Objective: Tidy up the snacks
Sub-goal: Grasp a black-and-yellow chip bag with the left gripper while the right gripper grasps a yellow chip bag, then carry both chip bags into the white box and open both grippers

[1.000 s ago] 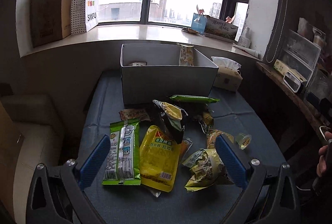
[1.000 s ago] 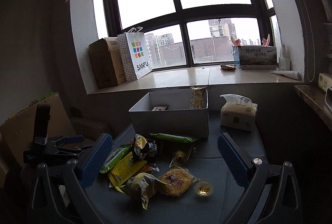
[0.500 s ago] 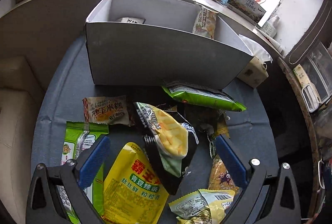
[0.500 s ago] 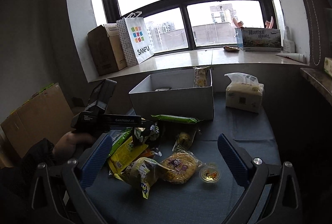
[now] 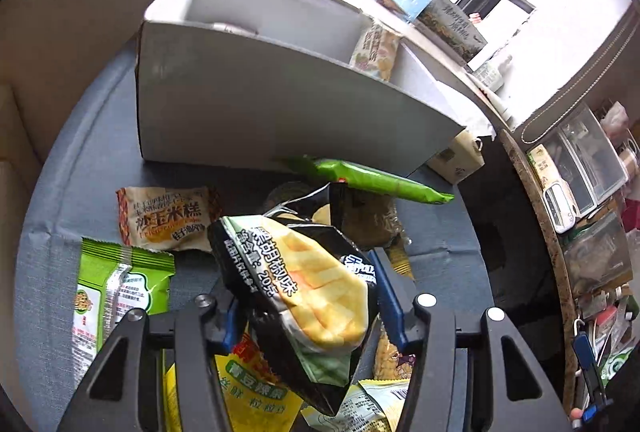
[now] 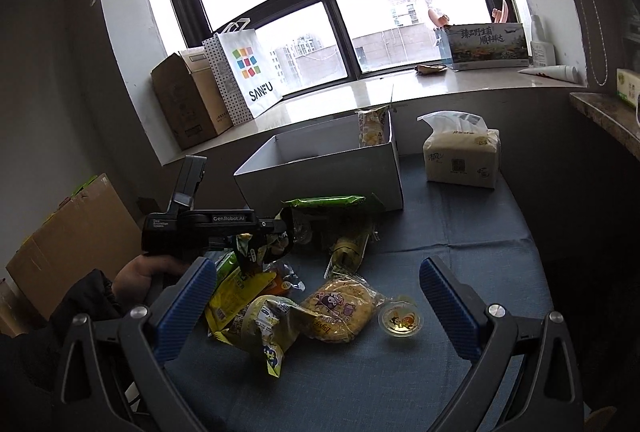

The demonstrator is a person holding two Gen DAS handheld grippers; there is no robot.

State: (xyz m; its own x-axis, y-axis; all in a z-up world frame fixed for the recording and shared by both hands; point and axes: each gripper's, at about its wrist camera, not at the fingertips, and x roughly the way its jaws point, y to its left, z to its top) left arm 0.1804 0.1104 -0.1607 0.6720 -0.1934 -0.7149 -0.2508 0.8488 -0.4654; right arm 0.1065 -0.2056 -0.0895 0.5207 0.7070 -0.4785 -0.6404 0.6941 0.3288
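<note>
Closing left gripper (image 5: 308,296) jaws pinched black chip bag (image 5: 304,288) over snack pile; right gripper (image 6: 316,304) was held spread, empty. Next move judged: lift into white box (image 5: 256,104).

Left gripper (image 5: 308,296), formerly high and back from the snack pile with jaws wide, now sits low among the packets; its jaws are closing on the black-and-yellow snack bag (image 5: 304,292) between them. In the right wrist view, the person's left hand (image 6: 138,274) has come into sight beside the pile.
</note>
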